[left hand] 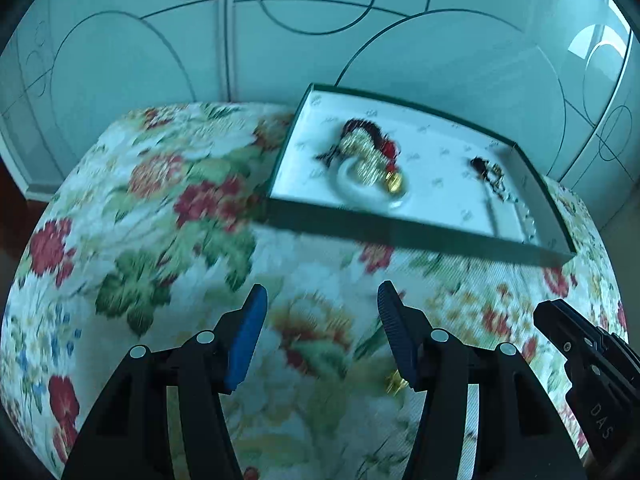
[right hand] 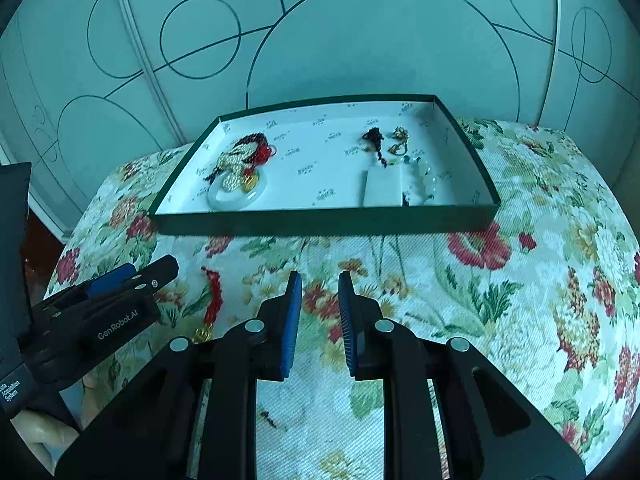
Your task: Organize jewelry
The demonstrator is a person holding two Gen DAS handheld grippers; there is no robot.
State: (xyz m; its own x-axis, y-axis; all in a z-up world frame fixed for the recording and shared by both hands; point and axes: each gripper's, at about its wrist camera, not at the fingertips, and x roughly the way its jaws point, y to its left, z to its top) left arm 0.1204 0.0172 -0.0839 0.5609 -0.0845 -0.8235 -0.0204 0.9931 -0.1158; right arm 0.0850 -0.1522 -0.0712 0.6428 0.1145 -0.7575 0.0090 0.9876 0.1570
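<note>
Nearest the left wrist camera, the left gripper (left hand: 320, 300) hangs over the floral cloth (left hand: 168, 208) with its jaws spread wide and nothing between them. A gold bead (left hand: 395, 383) lies on the cloth just beside the inner edge of its right finger (the red tassel (right hand: 213, 296) attached to it shows only in the right wrist view, between the two grippers). The right gripper (right hand: 320, 284) also hangs above the cloth, jaws apart with a narrower gap, and it holds nothing. Beyond both grippers a shallow green tray (right hand: 320, 222) with a white lining rests on the cloth. In the tray's left part lies a cluster: a white bangle (right hand: 236, 196) with pearl beads (right hand: 232, 166) and red cord (right hand: 264, 152) heaped on it, all touching. In the right part lie dark beads (right hand: 374, 136), small gold pieces (right hand: 400, 136), a white card (right hand: 383, 188) and a pale bead string (right hand: 430, 178), close together; whether they touch cannot be told. The left wrist view is blurred.
</note>
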